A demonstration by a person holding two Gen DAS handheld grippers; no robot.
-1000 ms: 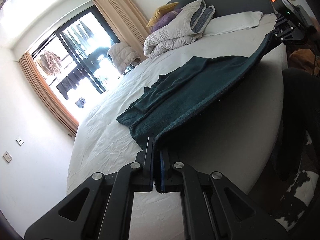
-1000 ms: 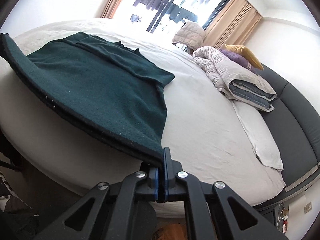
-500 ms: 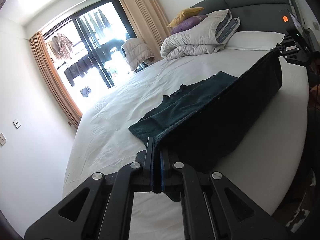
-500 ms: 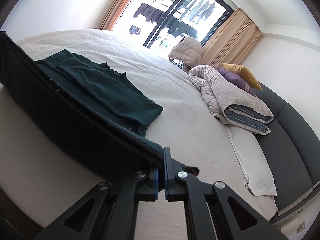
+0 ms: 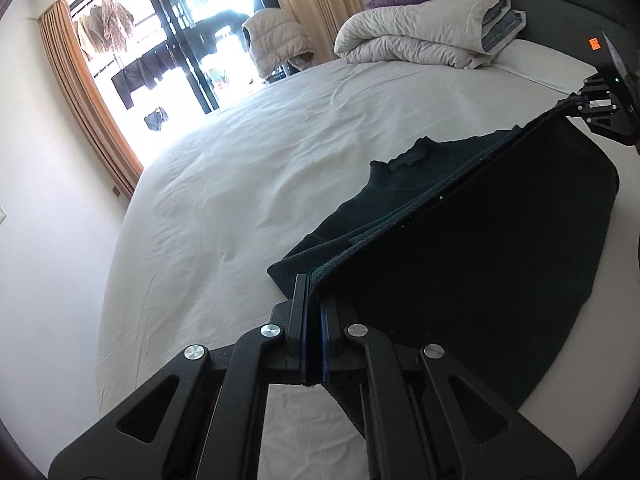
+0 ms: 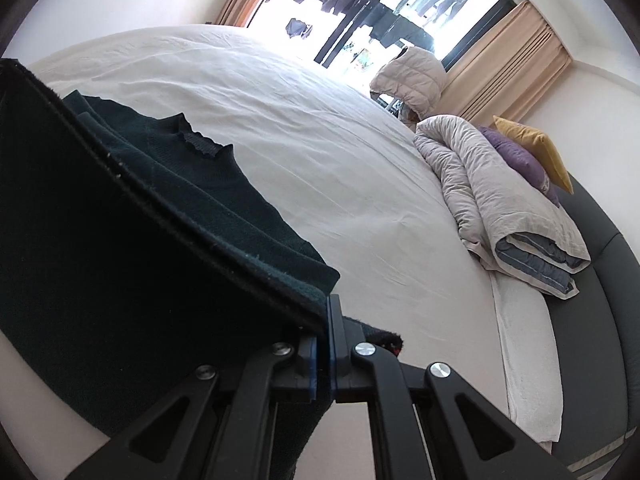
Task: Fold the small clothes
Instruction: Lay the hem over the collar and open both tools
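Observation:
A dark green knit sweater [image 5: 472, 248] lies partly on the white bed [image 5: 240, 184], its ruffled collar [image 5: 412, 156] pointing toward the window. My left gripper [image 5: 314, 308] is shut on one bottom corner. My right gripper [image 6: 325, 320] is shut on the other corner; it also shows in the left wrist view [image 5: 576, 104]. The hem is stretched taut between them, lifted above the bed, and the sweater's lower part hangs down from it [image 6: 120, 280]. The collar [image 6: 200, 142] and upper part rest flat on the sheet.
A folded grey duvet [image 6: 508, 208] with purple and yellow pillows [image 6: 532, 148] lies by the dark headboard [image 6: 592, 320]. A puffer jacket [image 5: 276, 40] hangs near the bright window [image 5: 168, 40]. A white pillow [image 6: 528, 364] lies along the headboard.
Both grippers have lifted the hem higher and carried it forward over the bed toward the collar. The lower part of the sweater now hangs as a steep sheet.

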